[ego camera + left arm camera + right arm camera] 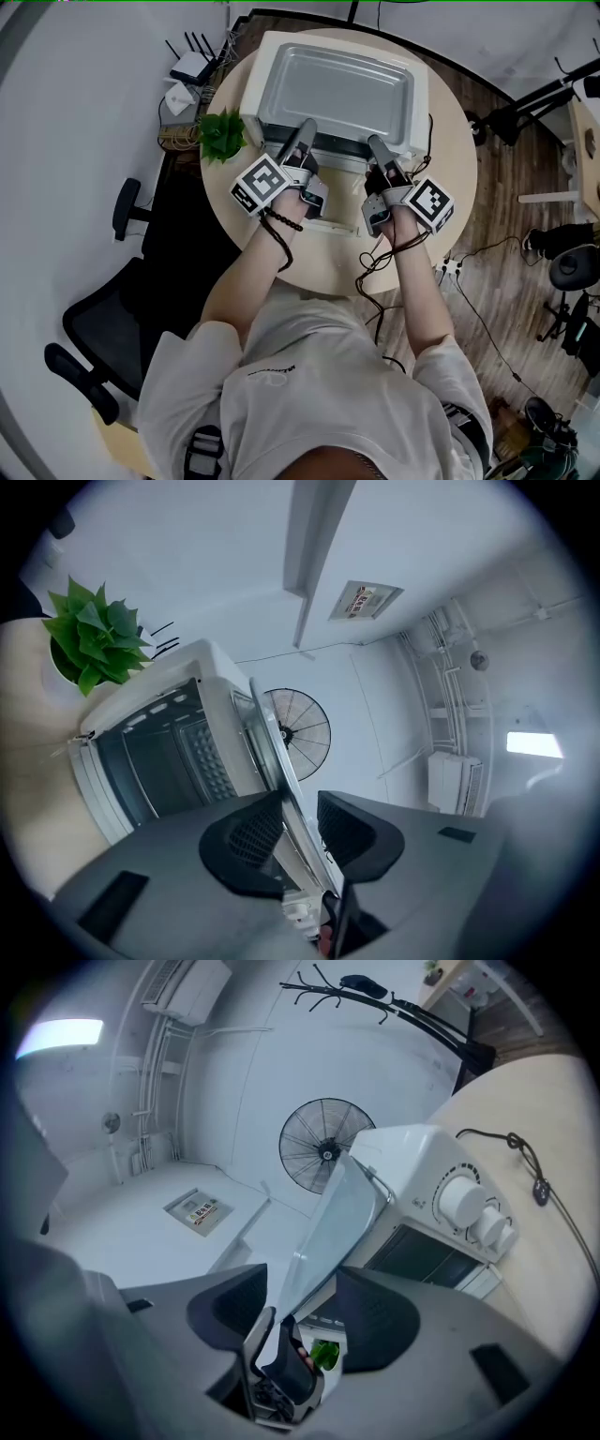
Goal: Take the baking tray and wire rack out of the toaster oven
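The left gripper [295, 810] and right gripper [302, 1281] are both released, their jaws apart astride the near rim of the shallow silver metal baking tray [333, 89]. The tray lies flat atop the white toaster oven [420, 112], probably parked there so both hands are free for the wire rack, which no view shows clearly.

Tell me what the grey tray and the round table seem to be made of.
Baking tray: most likely bare metal, aluminium or steel; matte silver-grey with a soft sheen and thin pressed rim. Table: pale wood or wood-look laminate; even light beige, grain too fine to tell.
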Motion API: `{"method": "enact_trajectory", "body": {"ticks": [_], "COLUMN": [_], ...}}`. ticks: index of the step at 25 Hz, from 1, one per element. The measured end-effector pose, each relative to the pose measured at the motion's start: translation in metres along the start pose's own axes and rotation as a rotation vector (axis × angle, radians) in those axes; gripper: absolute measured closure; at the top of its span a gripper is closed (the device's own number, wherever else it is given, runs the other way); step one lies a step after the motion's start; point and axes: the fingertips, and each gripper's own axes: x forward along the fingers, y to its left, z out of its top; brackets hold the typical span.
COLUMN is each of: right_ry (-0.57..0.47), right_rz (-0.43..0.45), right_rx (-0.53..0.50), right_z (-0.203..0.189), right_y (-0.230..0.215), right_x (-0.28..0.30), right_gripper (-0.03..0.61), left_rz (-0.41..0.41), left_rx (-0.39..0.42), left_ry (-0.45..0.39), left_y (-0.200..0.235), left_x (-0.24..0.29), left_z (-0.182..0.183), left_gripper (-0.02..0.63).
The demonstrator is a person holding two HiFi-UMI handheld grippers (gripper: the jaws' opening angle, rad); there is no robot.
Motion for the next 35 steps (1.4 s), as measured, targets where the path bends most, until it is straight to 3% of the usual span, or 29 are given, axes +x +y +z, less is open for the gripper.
{"method": "enact_trajectory", "body": {"ticks": [2,9,12,14,16,18,22,25,27,28,31,35], "right_ry": [0.01,0.033,-0.007,-0.05,-0.108,-0.183,-0.305,-0.363,-0.397,-0.411,-0.43,-0.425], "right_rz": [0.008,0.001,-0.05,-0.066,-0.086,-0.119,-0.192,-0.246,-0.27,-0.281,-0.3,-0.311], "right_rx": [0.0,-0.053,-0.221,-0.377,-0.531,-0.72,-1.088,-1.239,-1.262,-1.266,-1.261,-1.239], "right_z": [0.0,-0.019,-0.015,-0.006,0.006,0.02,0.04,0.056,0.066,0.069,0.074,0.07], "right_y": [0.0,-0.008,-0.013,-0.01,-0.002,0.013,0.042,0.053,0.059,0.061,0.064,0.059], "right_x": [-0.002,-0.034,-0.061,-0.077,-0.092,-0.109,-0.146,-0.174,-0.195,-0.204,-0.221,-0.234], "right_gripper": [0.345,0.345,0.412,0.499,0.514,0.582,0.583,0.583,0.583,0.583,0.583,0.584], "left_rz": [0.011,0.002,-0.012,-0.022,-0.042,-0.059,-0.063,-0.047,-0.011,0.019,0.092,0.118], "left_rx": [-0.002,0.048,0.164,0.335,0.552,0.774,1.184,1.469,1.589,1.585,1.474,1.381], "left_ry": [-0.005,-0.016,0.0,0.009,0.023,0.043,0.047,0.049,0.023,-0.004,-0.086,-0.118], "left_y": [0.002,-0.002,-0.003,-0.007,-0.018,-0.032,-0.057,-0.076,-0.086,-0.088,-0.088,-0.07], "left_x": [0.0,-0.027,-0.055,-0.072,-0.085,-0.096,-0.118,-0.133,-0.145,-0.153,-0.174,-0.188], "left_z": [0.0,-0.002,-0.004,-0.002,0.0,-0.001,0.002,0.006,0.016,0.023,0.046,0.05], "left_gripper": [0.522,0.522,0.527,0.571,0.604,0.611,0.611,0.611,0.611,0.611,0.611,0.611]}}
